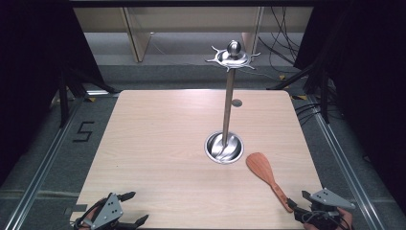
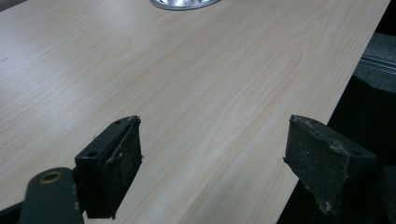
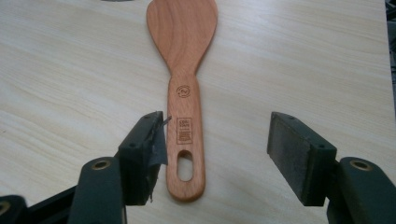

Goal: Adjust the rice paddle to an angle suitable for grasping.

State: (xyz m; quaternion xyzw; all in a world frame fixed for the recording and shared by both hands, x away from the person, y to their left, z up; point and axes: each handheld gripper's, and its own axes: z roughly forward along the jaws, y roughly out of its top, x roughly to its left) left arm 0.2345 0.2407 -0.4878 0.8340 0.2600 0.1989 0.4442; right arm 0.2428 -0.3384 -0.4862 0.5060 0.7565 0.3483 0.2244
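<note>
A wooden spatula (image 1: 266, 178) lies flat on the table's near right, blade toward the stand, handle toward the front edge. In the right gripper view the spatula (image 3: 186, 79) has its slotted handle end between the wide-apart jaws of my right gripper (image 3: 219, 149), close to the left jaw. That right gripper (image 1: 298, 207) is open at the front right corner. My left gripper (image 1: 135, 208) is open at the front left edge, and in the left gripper view the left gripper (image 2: 212, 161) has only bare tabletop between its jaws.
A metal utensil stand (image 1: 229, 100) rises from a round steel base (image 1: 224, 147) at the table's middle right, with a hooked crown (image 1: 233, 56) on top. The base's rim (image 2: 184, 3) shows far ahead. The wooden table (image 1: 158, 143) ends at dark floor and rails.
</note>
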